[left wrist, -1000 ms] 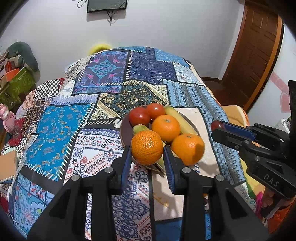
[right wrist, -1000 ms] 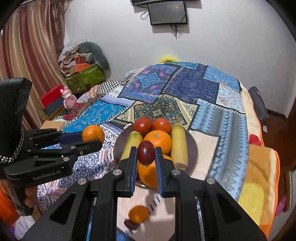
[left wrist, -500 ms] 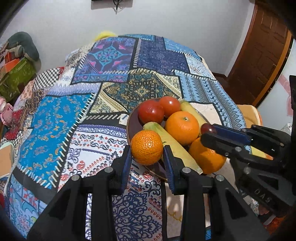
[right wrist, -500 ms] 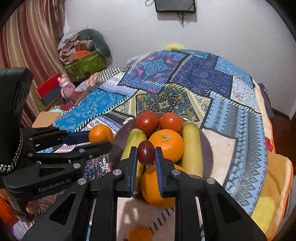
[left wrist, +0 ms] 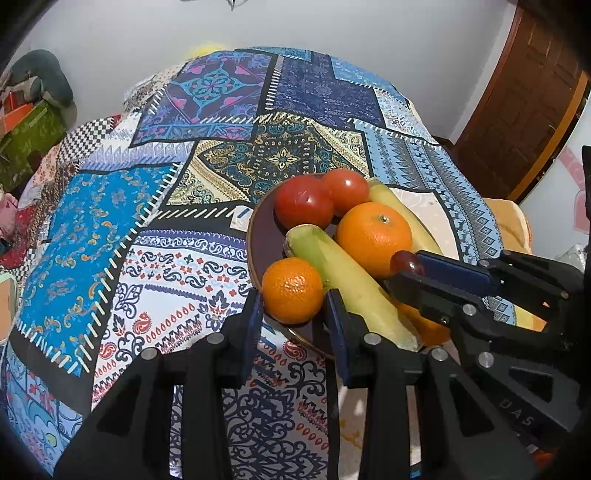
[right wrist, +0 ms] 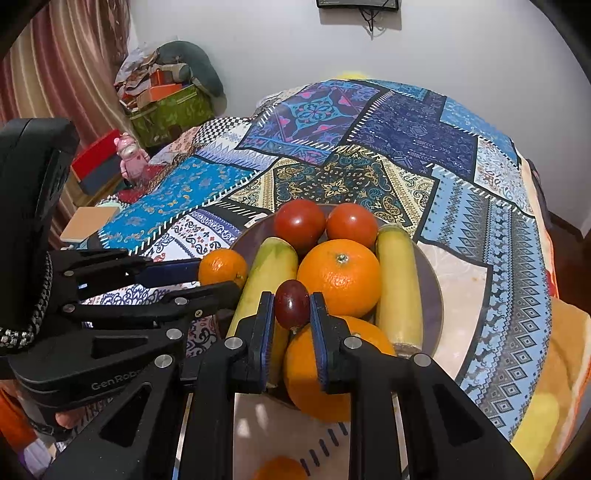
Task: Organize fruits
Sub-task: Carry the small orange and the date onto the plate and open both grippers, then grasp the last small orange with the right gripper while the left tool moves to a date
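Left gripper (left wrist: 293,308) clenches mandarin (left wrist: 292,290) over plate (left wrist: 258,240) rim, 7 o'clock; right gripper (right wrist: 291,312) grips grape (right wrist: 291,303). Lower gently into gaps, then release; avoid nudging banana (left wrist: 351,288).

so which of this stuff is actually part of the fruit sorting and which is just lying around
Job:
left gripper holding small orange
right gripper holding grape
plate with tomatoes, large orange, bananas

Lying about:
pink toy
green box
wall screen
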A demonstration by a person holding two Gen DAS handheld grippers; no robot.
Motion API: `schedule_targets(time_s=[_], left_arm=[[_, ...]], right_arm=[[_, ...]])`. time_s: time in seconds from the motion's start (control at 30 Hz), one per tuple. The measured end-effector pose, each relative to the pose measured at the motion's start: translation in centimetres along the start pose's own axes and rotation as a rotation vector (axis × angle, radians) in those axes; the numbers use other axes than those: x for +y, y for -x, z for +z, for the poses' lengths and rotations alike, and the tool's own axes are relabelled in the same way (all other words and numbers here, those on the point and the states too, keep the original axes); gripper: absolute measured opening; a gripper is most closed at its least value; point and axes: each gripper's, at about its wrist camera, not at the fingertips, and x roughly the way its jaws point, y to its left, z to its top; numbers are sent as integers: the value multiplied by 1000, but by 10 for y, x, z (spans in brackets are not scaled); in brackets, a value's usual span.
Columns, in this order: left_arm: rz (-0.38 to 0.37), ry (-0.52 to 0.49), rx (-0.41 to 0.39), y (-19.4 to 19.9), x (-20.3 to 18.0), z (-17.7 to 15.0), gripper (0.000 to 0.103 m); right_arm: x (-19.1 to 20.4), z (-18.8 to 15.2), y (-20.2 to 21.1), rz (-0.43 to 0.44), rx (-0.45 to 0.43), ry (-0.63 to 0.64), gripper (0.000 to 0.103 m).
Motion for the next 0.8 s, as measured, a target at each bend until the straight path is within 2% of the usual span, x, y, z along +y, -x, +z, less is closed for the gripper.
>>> schedule_targets(time_s=[0.23,0.57,0.8], left_arm=[[-4,-6,-19,16,-3,-2,34],[-13,-41,-94,69,-18,-9,36],[-18,-45,-131,99,-24,-22,42]], right_arm=[[-1,-3,18,-6,-25,-4,19],[-4,-9,71,-25,-99,-20,20],[2,-26,96,-30,-115,-4,28]])
